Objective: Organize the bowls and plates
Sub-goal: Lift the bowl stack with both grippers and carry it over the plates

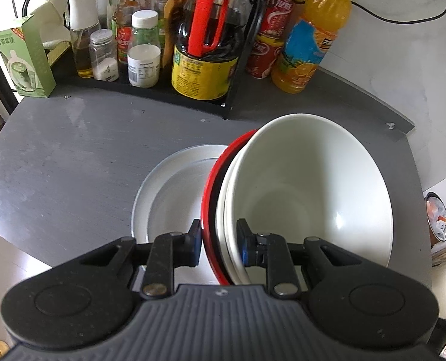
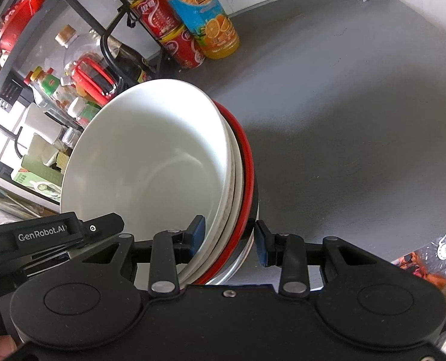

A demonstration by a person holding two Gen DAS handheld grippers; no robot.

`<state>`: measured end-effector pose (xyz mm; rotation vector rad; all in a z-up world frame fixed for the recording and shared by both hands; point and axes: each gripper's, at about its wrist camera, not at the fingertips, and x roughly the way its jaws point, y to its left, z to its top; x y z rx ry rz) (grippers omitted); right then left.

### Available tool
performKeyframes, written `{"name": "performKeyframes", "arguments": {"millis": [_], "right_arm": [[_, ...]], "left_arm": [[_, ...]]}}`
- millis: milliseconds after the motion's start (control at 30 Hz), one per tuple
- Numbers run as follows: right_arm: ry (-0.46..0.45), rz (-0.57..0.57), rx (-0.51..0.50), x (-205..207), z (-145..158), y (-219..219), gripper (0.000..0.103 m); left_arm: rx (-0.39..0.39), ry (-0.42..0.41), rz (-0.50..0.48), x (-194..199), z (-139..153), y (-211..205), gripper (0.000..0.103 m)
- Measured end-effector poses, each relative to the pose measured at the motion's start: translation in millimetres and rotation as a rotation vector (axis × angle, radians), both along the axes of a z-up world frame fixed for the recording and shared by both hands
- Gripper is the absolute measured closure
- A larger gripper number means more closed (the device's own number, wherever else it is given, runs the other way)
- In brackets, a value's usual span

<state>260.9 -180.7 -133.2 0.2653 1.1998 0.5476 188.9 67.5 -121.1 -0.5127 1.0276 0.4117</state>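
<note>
**Both tools gripping one nested stack of bowls**

The left tool (image 1: 218, 242) is clenching the near rim of the bowl stack (image 1: 298, 192), one pad outside the red bowl (image 1: 214, 177) and the other inside the top white bowl (image 1: 310, 186). The right tool (image 2: 229, 239) is straddling another part of the rim; its inner pad is sitting against the white bowl's inside, while its outer pad is standing slightly apart from the red rim, so I am reading it as not yet fully closed. Holding from two sides is probably meant to keep the nested bowls from sliding apart (a stack pinched at one spot would tip).

The stack is leaning, mouth tilted toward the cameras, over a white plate (image 1: 169, 186) lying flat on the grey desk (image 1: 60, 162); whether its base is touching the plate I cannot tell. All the bowls are looking empty, white ones nesting inside the red one.

Behind, a black rack (image 1: 151, 90) is holding sauce bottles and jars, and an orange drink bottle (image 1: 310, 39) and red cans (image 1: 271, 39) are standing just beside it.
</note>
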Motion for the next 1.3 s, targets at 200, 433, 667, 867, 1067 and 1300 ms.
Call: {"name": "performKeyframes", "arguments": {"millis": [200, 433, 667, 867, 1067, 1300], "right_arm": [[0.011, -0.005, -0.007, -3, -8, 15, 0.069], [0.028, -0.034, -0.008, -8, -16, 32, 0.069], [0.036, -0.094, -0.006, -18, -25, 43, 0.069], [0.013, -0.159, 0.001, -24, -25, 41, 0.069], [0.013, -0.215, -0.048, -32, -21, 46, 0.068], [0.014, -0.248, -0.069, -36, -21, 50, 0.059]], "left_arm": [[-0.012, 0.020, -0.015, 3, -9, 17, 0.081], [-0.010, 0.036, -0.052, 7, -18, 37, 0.081], [-0.020, 0.049, -0.123, 9, -28, 51, 0.081], [-0.038, 0.038, -0.198, 9, -31, 55, 0.080], [-0.086, 0.038, -0.242, 8, -35, 62, 0.080], [-0.129, 0.026, -0.270, 11, -38, 64, 0.077]]}}
